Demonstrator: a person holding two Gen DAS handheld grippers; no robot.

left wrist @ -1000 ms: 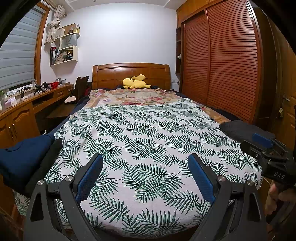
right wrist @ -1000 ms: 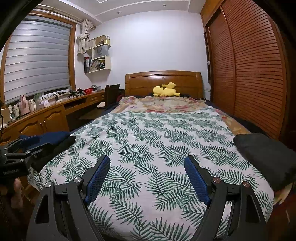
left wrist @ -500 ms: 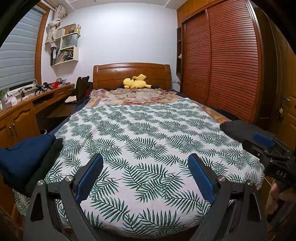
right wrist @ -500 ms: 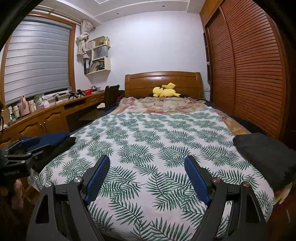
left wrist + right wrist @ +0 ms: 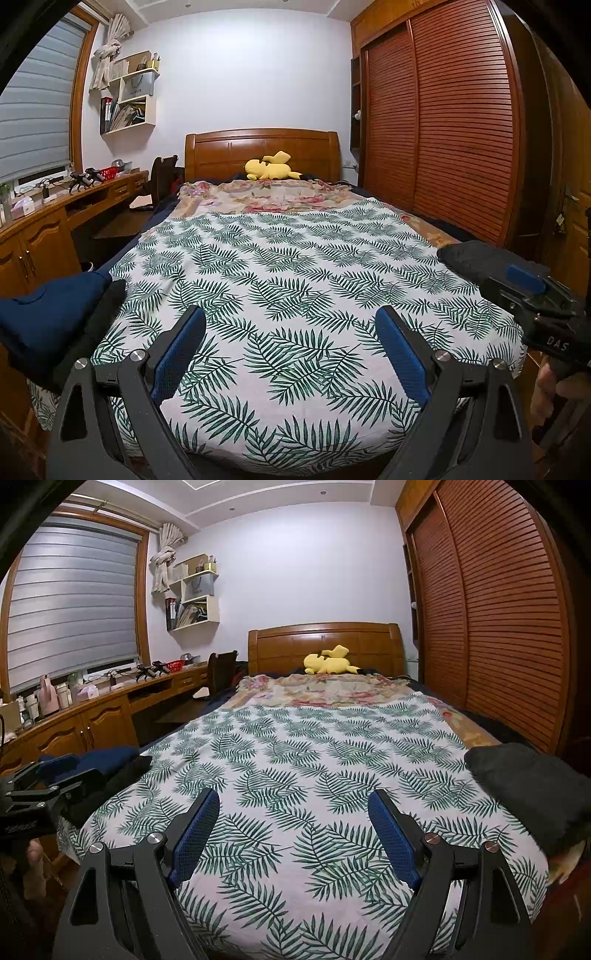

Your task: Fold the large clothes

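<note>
Clothes lie in two folded piles at the foot corners of the bed: a navy garment (image 5: 44, 314) stacked on a black one (image 5: 94, 332) at the left corner, and a dark grey bundle (image 5: 532, 790) at the right corner, each resting on the leaf-print sheet (image 5: 295, 288) and hanging slightly over its edge. The two piles are well apart, with the open middle of the sheet between them. The left gripper (image 5: 291, 350) hovers above the foot of the bed with its blue-padded fingers (image 5: 179, 354) spread wide and nothing between them; the navy pile sits just beside its left finger. The right gripper (image 5: 293, 830) hangs over the same end of the bed, its jaws likewise spread wide and holding nothing, the grey bundle off to its right. In the left wrist view the right gripper shows at the right edge near the grey bundle, with part of a hand (image 5: 550, 391) under it. Beyond the leaf sheet a floral blanket (image 5: 325, 690) covers the head end, and a yellow plush toy (image 5: 328, 662) lies against the wooden headboard (image 5: 325, 642). A long wooden desk (image 5: 96, 709) runs along the left wall under a window blind (image 5: 74, 602), and a slatted wardrobe (image 5: 498, 620) fills the right wall.
</note>
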